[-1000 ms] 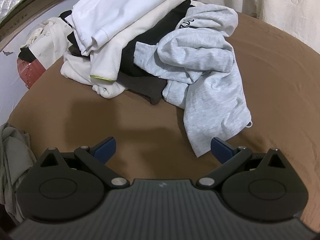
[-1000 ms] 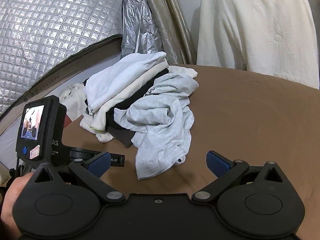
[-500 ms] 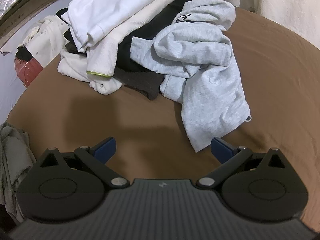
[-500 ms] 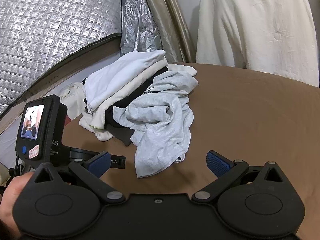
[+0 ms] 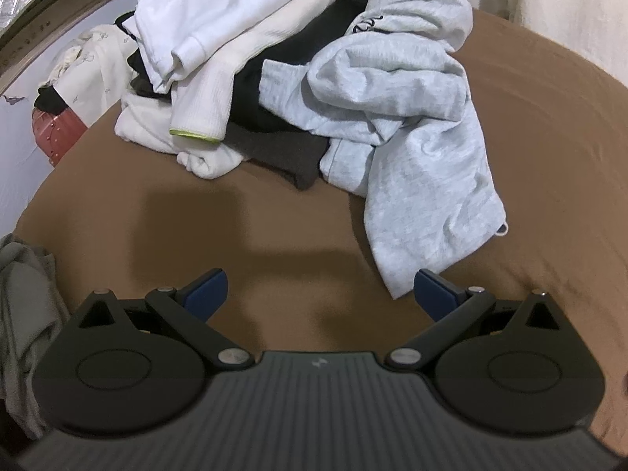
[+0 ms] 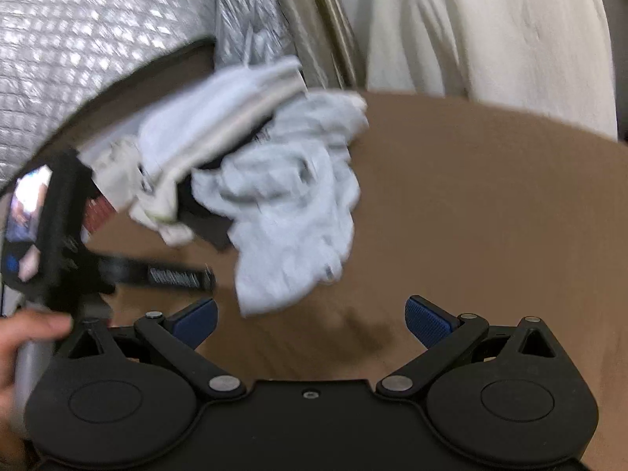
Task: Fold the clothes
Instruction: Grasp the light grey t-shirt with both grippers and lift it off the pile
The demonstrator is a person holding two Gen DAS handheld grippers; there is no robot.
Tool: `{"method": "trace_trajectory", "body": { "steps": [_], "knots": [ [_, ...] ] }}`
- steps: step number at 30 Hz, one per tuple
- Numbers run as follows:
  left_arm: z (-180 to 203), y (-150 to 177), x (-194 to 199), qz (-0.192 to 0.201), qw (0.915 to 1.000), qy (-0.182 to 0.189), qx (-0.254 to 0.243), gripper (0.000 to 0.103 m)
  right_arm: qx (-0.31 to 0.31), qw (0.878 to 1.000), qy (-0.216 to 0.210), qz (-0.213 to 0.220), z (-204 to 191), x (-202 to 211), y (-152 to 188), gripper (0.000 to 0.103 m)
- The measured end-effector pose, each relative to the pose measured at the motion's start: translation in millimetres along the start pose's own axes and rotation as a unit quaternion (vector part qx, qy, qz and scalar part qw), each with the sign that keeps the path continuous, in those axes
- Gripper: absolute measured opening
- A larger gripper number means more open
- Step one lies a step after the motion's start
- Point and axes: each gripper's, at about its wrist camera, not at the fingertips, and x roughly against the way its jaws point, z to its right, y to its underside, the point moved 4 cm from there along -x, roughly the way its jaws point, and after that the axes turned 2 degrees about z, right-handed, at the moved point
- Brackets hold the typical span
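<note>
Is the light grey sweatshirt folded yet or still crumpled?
Crumpled: the light grey sweatshirt lies bunched and twisted against the clothes pile, one end trailing.

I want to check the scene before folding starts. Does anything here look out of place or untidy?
Yes. The light grey garment lies crumpled, draped off the side of the folded stack onto the brown surface, not folded like the rest. Both grippers are open and hold nothing.

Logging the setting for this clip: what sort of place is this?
Most likely a bedroom at home, though that is a guess. A pile of clothes with a light grey garment lies on a brown bed-like surface; a cream curtain and quilted silver sheeting hang behind.
</note>
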Motion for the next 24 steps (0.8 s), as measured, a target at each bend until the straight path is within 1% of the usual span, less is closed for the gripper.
{"method": "trace_trajectory", "body": {
  "steps": [3,4,5,6,7,8,9,10,11,12,15,16,17,18,19,20,21,22,23,24],
  "knots": [
    [0.3,1.8,-16.1,-0.04,0.9992,0.003,0.007,0.102,-0.017,1.0,-0.017,-0.016,6.4,-9.9,5.4,0.103],
    [-1.1,-2.5,-20.9,-0.062,0.9975,-0.004,0.035,0.1,-0.017,1.0,-0.02,-0.014,7.7,-13.3,-0.7,0.103],
    [-2.9,-16.2,-17.0,-0.065,0.9968,0.013,0.045,0.093,-0.017,1.0,-0.024,-0.012,9.0,-16.6,-7.1,0.103],
    [-4.7,-31.0,-12.2,-0.066,0.9959,0.034,0.052,0.091,0.009,1.0,-0.02,-0.006,7.6,-21.3,-16.3,0.103],
    [-5.4,-48.5,-0.6,-0.038,0.9958,0.061,0.057,0.093,0.036,0.999,-0.016,-0.001,6.0,-26.0,-25.7,0.103],
    [-5.2,-72.4,14.5,0.0,0.9937,0.099,0.053,0.097,0.063,0.998,-0.012,0.005,4.5,-30.7,-35.1,0.103],
    [-5.1,-91.8,21.2,0.016,0.9917,0.116,0.052,0.103,0.123,0.992,0.005,0.029,1.5,-34.4,-46.9,0.103],
    [-5.0,-110.6,26.9,0.029,0.9895,0.131,0.052,0.103,0.152,0.988,0.013,0.038,1.5,-39.8,-55.3,0.103],
    [-5.5,-124.7,28.1,0.035,0.9903,0.122,0.056,0.103,0.18,0.982,0.019,0.046,1.5,-45.4,-63.6,0.103],
    [-6.5,-135.9,27.4,0.046,0.9917,0.104,0.06,0.103,0.208,0.976,0.026,0.054,1.6,-50.9,-71.9,0.103],
    [-11.3,-140.4,15.2,0.108,0.9889,0.075,0.069,0.103,0.215,0.976,-0.005,0.017,3.3,-67.3,-99.4,0.103],
    [-14.8,-131.8,8.9,0.14,0.9833,0.084,0.081,0.103,0.223,0.975,-0.004,0.0,2.0,-72.1,-108.2,0.103],
    [-21.3,-117.2,-1.6,0.166,0.9751,0.103,0.105,0.102,0.24,0.971,0.001,-0.018,-0.4,-73.6,-118.4,0.103],
    [-26.3,-104.7,-13.8,0.161,0.97,0.126,0.131,0.1,0.257,0.966,0.006,-0.036,-2.9,-75.0,-128.8,0.102],
    [-30.5,-95.3,-30.1,0.127,0.9657,0.161,0.159,0.1,0.279,0.959,0.006,-0.047,-5.8,-74.0,-138.9,0.102],
    [-32.6,-93.3,-42.8,0.083,0.9604,0.195,0.181,0.095,0.301,0.952,0.007,-0.057,-8.6,-73.0,-149.1,0.102],
    [-33.1,-92.5,-50.4,0.061,0.9583,0.21,0.184,0.091,0.317,0.946,0.007,-0.067,-11.2,-73.0,-156.2,0.103],
    [-32.3,-93.2,-53.3,0.067,0.9641,0.195,0.168,0.091,0.326,0.942,0.004,-0.082,-12.9,-76.1,-165.1,0.103],
    [-30.8,-94.2,-56.4,0.082,0.9746,0.146,0.148,0.091,0.315,0.944,-0.002,-0.096,-11.8,-82.1,-174.5,0.103],
    [-29.3,-95.4,-59.1,0.097,0.9825,0.094,0.129,0.087,0.303,0.946,-0.009,-0.111,-10.5,-88.1,-183.9,0.103]
  ]
}}
